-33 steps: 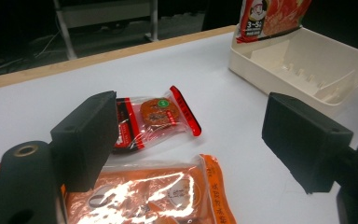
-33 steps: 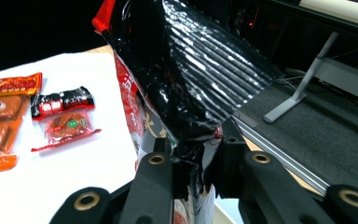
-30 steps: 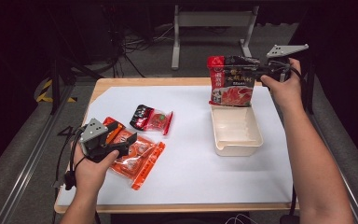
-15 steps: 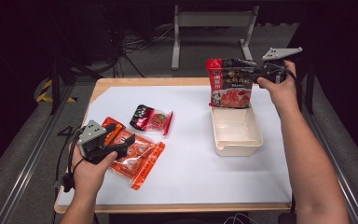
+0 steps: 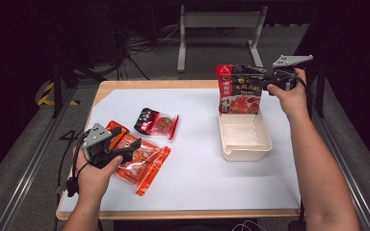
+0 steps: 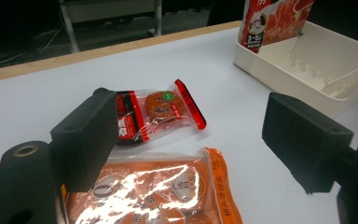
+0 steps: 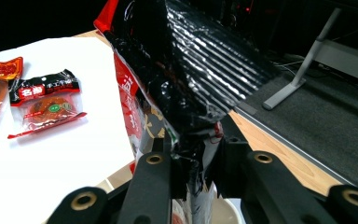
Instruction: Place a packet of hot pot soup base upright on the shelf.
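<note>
Table: we see a white sheet (image 5: 197, 178) on a wooden top, dark room behind.
Tray: cream tray (image 5: 244, 139), right side.
Bag: red-black bag (image 5: 238, 91) hangs over the tray's far end, perhaps touching it.
Right gripper (image 5: 265, 77): clenched on the bag's edge.
Left gripper (image 6: 186, 140): jaws released, above the orange packet (image 6: 154, 191).
Small packet (image 5: 156, 122): mid-table.

"3-5" stood in a white label near the bottom of the red bag (image 6: 275, 23); the Chinese characters on the bag and the snack packs (image 6: 156, 109) were unreadable.
</note>
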`<move>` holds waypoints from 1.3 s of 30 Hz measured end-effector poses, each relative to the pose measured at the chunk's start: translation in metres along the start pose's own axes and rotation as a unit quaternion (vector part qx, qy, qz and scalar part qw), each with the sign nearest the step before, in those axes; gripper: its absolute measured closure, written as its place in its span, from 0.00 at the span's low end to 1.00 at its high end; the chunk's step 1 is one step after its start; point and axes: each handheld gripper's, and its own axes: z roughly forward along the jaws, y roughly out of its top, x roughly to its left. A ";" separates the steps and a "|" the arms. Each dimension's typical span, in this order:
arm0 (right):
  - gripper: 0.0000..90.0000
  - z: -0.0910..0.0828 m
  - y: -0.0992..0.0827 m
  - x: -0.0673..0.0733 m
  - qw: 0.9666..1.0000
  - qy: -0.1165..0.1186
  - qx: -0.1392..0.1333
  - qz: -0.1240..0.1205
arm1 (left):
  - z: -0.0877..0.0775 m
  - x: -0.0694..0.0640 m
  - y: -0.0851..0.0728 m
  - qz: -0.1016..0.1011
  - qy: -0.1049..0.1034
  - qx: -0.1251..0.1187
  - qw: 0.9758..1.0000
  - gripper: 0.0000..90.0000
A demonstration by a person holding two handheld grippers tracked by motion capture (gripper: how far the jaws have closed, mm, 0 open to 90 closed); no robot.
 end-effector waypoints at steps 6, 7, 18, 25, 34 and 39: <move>0.85 0.003 -0.001 0.005 1.000 0.001 0.011 -0.009 | 0.003 -0.001 0.001 0.001 -0.005 0.000 1.000 0.22; 0.85 0.004 -0.001 0.006 1.000 0.001 0.014 -0.010 | 0.004 -0.001 0.001 0.000 -0.006 0.001 1.000 0.22; 0.83 0.010 -0.018 0.004 0.999 0.002 0.037 0.008 | 0.007 0.000 0.002 0.001 -0.010 0.005 1.000 0.22; 0.84 0.009 -0.025 0.000 0.998 -0.009 0.050 0.030 | 0.008 -0.002 0.003 0.003 -0.012 0.003 1.000 0.22; 0.85 0.007 -0.035 -0.003 0.998 -0.016 0.048 0.041 | 0.011 -0.003 0.003 0.006 -0.016 0.006 1.000 0.22; 0.84 0.007 -0.034 -0.002 0.998 -0.015 0.050 0.040 | 0.012 -0.002 0.003 0.005 -0.016 0.007 1.000 0.22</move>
